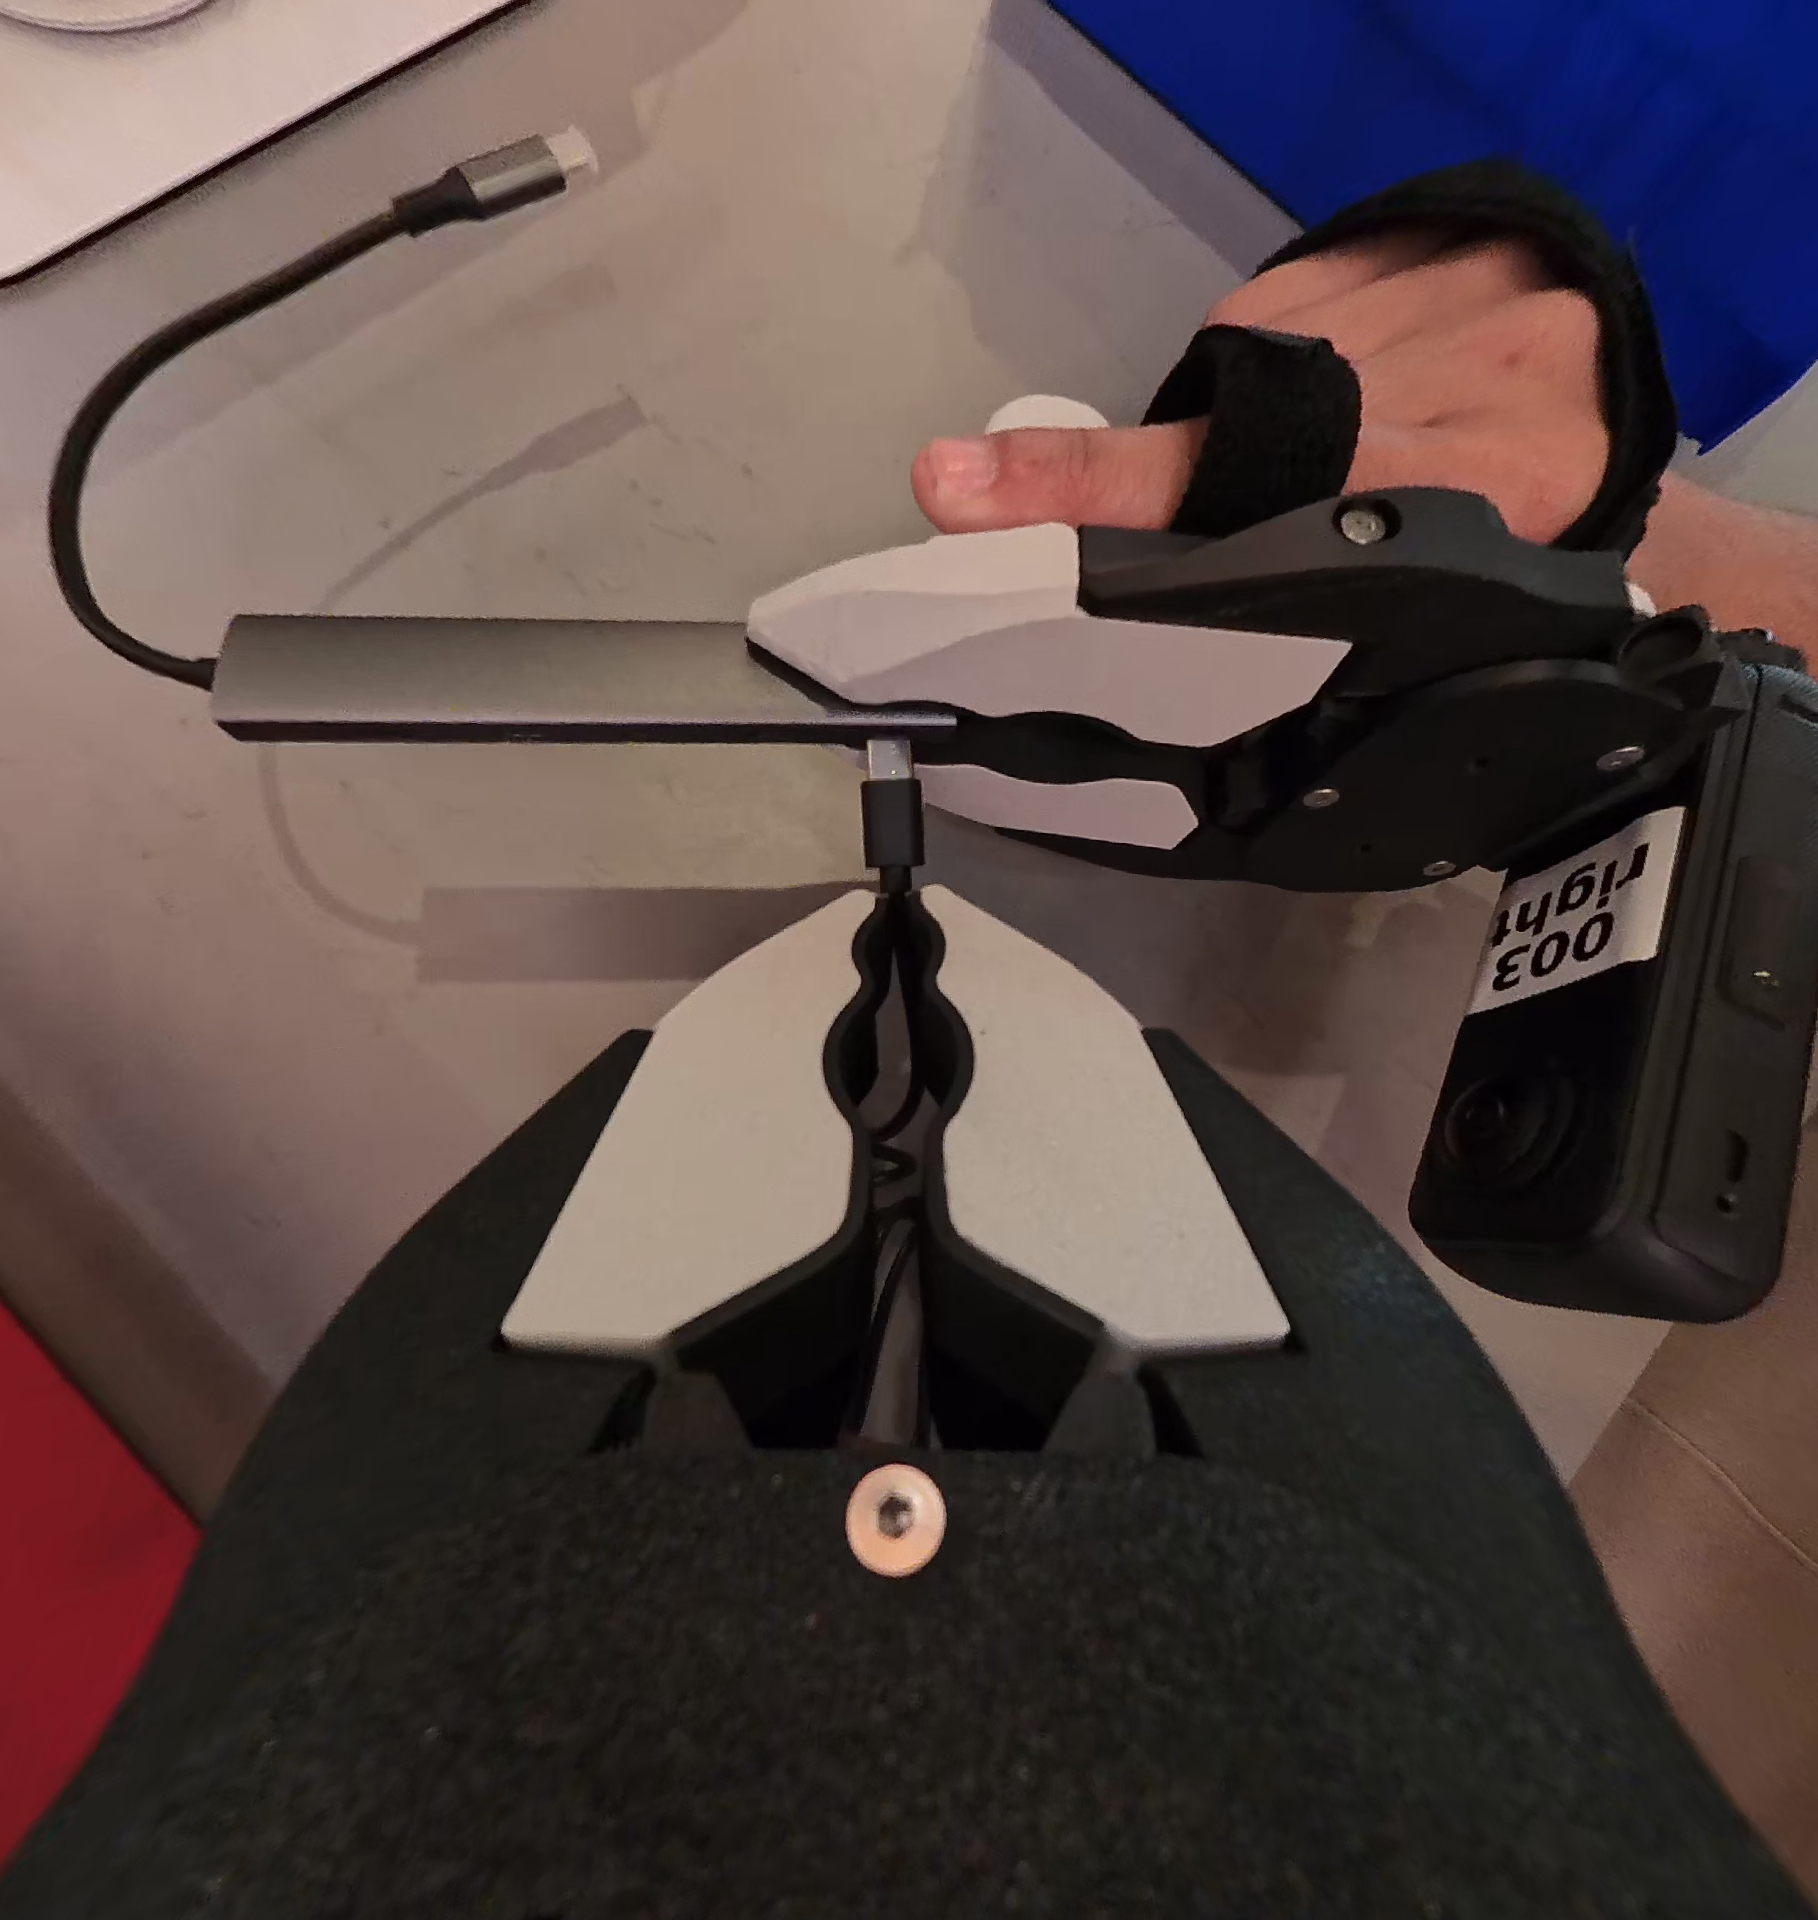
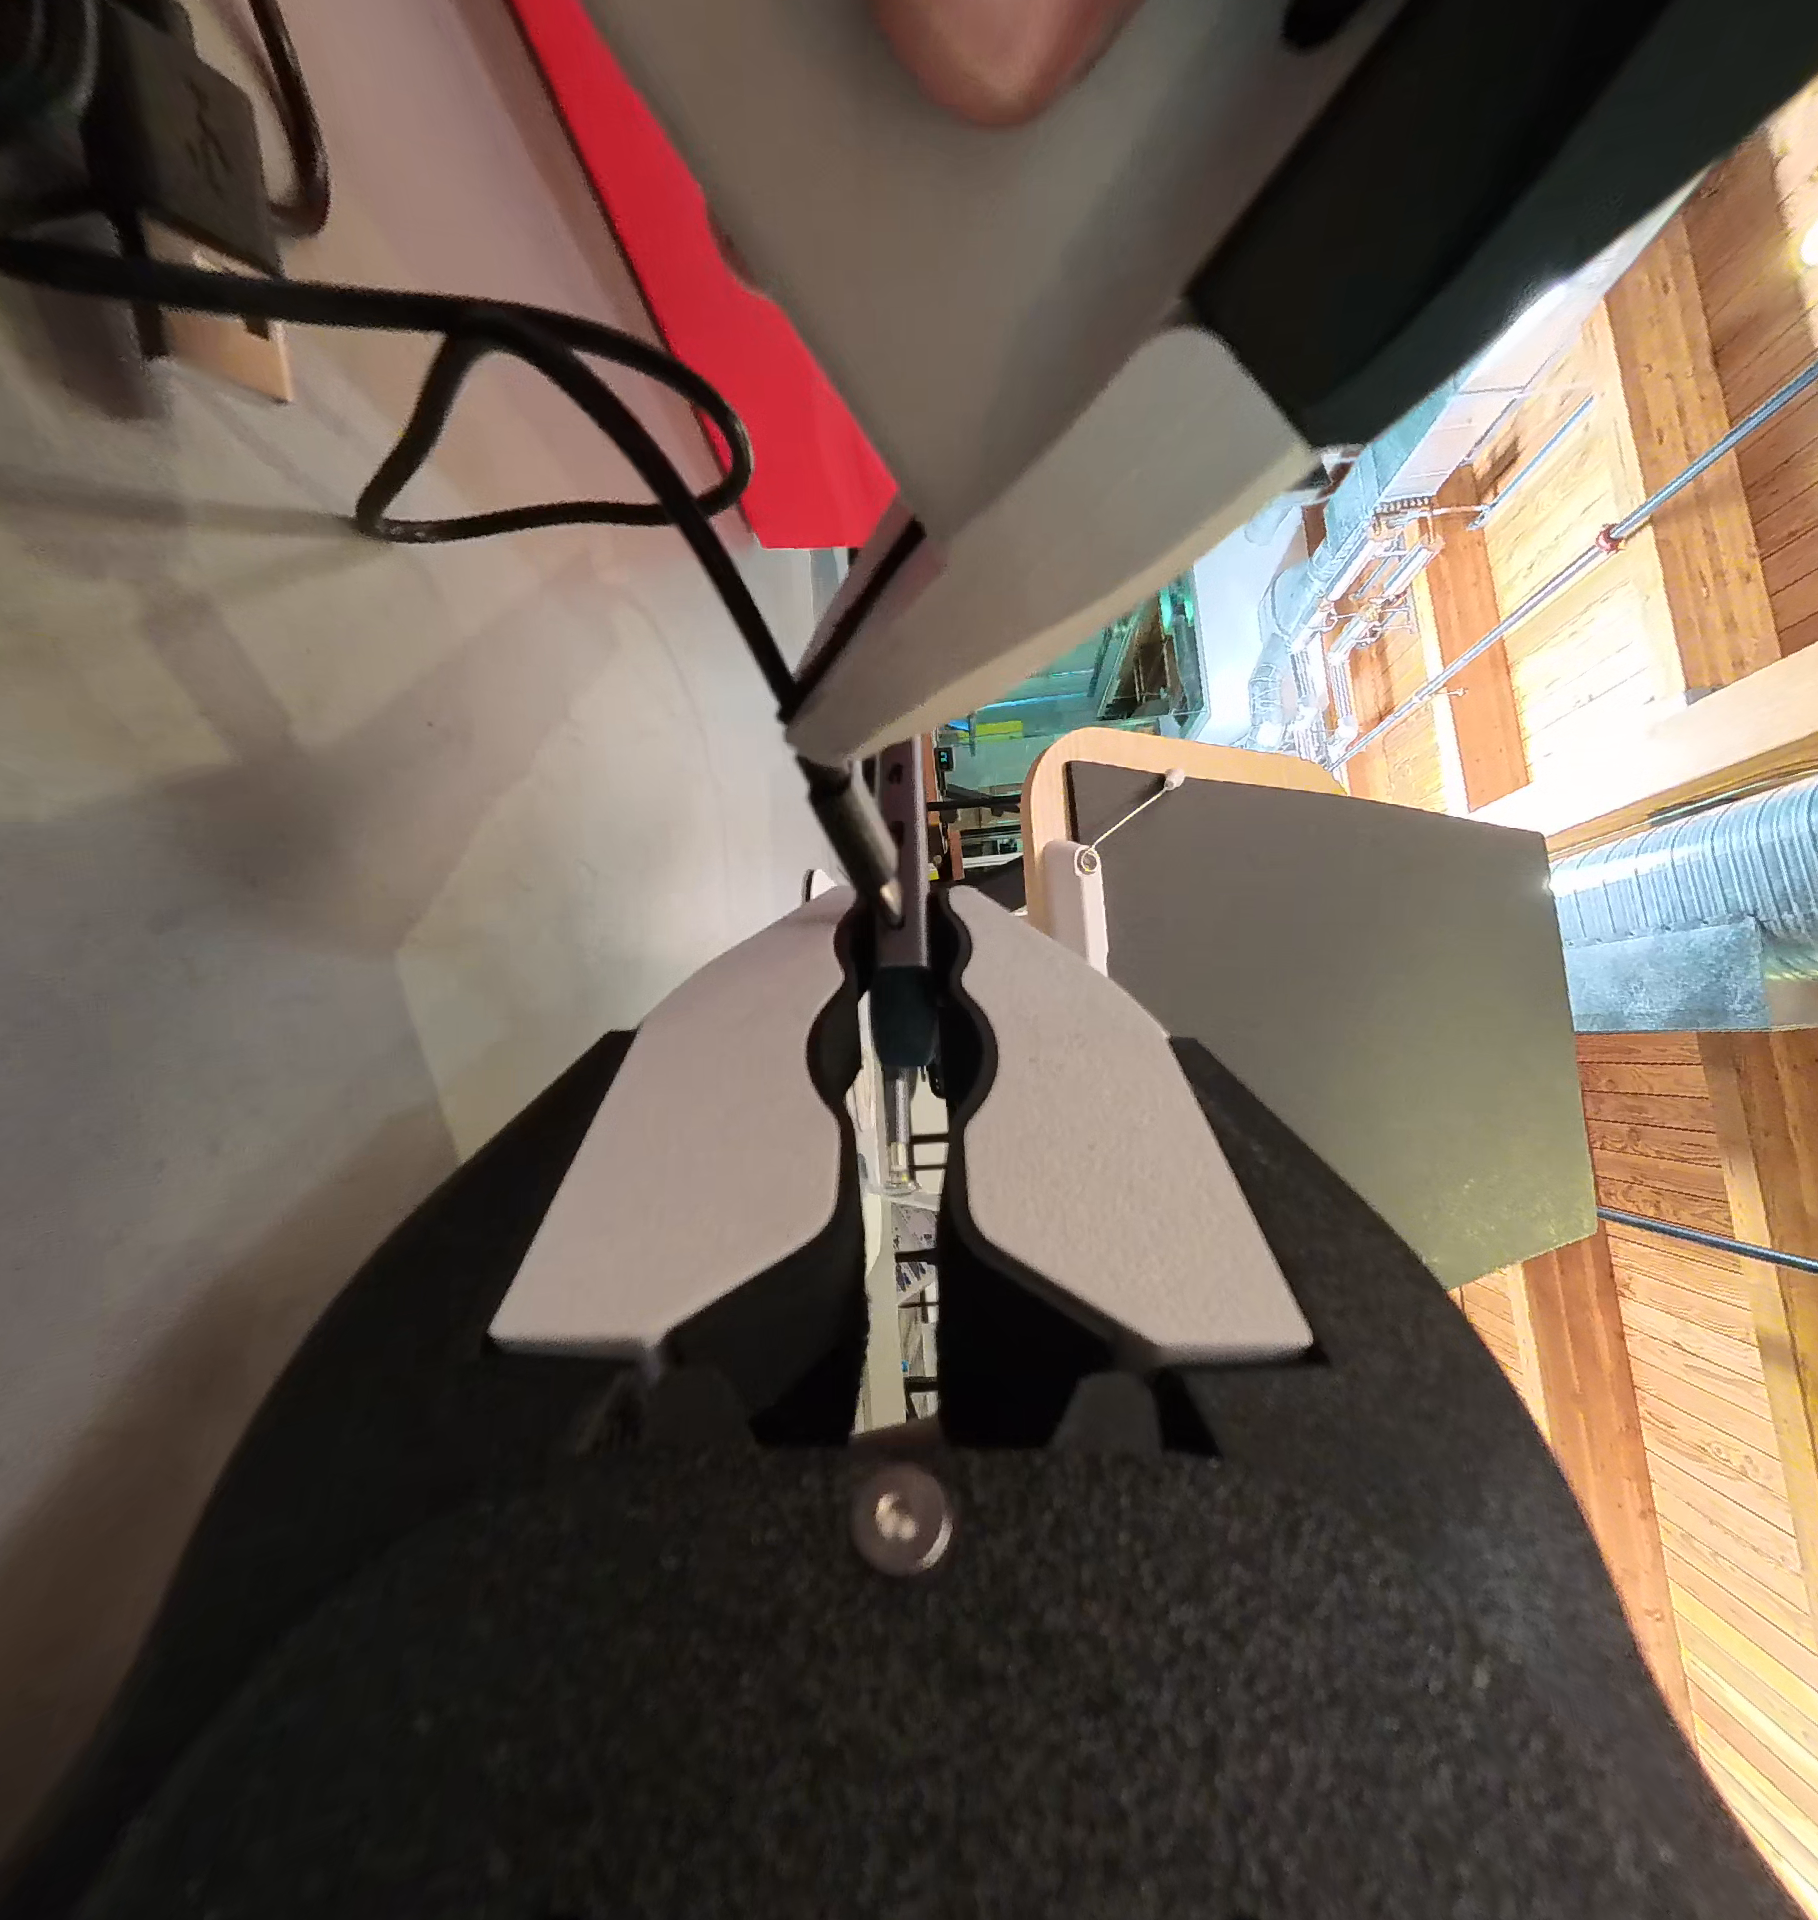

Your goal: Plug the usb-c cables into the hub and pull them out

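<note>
Two grippers clenched: right gripper (image 1: pixel 843 717) clamping the light, rigid hub (image 1: pixel 489 681); left gripper (image 1: pixel 900 925) pinching the limp cable (image 2: pixel 572 364). Better gripped at the stiff plug (image 1: pixel 890 821).

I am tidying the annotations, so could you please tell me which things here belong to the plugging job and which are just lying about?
In use: hub, black USB-C cable plug, left gripper, right gripper.
Lying about: white device, red surface, grey table.

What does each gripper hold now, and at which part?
The right gripper holds the hub by its end, flat faces pinched. The left gripper holds the black cable just behind its plug.
</note>
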Available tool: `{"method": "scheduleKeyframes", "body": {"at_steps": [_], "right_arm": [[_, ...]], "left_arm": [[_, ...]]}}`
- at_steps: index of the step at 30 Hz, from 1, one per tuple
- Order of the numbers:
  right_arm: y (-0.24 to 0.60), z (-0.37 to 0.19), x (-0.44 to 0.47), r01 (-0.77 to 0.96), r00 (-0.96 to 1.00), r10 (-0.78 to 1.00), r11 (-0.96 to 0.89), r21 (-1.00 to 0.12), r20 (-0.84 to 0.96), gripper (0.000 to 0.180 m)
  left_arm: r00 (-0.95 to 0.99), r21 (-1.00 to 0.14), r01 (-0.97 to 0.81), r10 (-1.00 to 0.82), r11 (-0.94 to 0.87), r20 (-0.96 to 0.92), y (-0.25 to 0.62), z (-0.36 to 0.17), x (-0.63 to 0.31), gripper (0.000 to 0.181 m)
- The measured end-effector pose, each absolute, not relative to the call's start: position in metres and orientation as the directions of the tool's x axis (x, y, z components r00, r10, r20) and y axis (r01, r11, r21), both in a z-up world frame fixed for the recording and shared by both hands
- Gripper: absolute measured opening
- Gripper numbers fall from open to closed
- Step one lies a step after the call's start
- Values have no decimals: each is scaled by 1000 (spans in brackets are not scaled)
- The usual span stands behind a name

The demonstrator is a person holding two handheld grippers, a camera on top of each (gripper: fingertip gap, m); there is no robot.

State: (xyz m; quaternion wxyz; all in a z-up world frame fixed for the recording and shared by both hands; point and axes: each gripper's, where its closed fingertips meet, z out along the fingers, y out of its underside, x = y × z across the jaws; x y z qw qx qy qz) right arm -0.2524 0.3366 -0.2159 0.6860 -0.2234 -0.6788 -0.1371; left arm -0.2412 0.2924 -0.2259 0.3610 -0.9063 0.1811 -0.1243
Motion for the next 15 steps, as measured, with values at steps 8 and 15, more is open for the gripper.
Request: {"method": "scheduleKeyframes", "body": {"at_steps": [8,15], "right_arm": [[336,-218,-255,488,30,106,866,-107,994,9],[334,-220,-257,491,16,87,867,-84,996,9]], "left_arm": [[900,-690,-234,-421,-685,113,291,-227,-242,1],[903,-688,-223,-412,-690,120,292,-228,-243,1]]}}
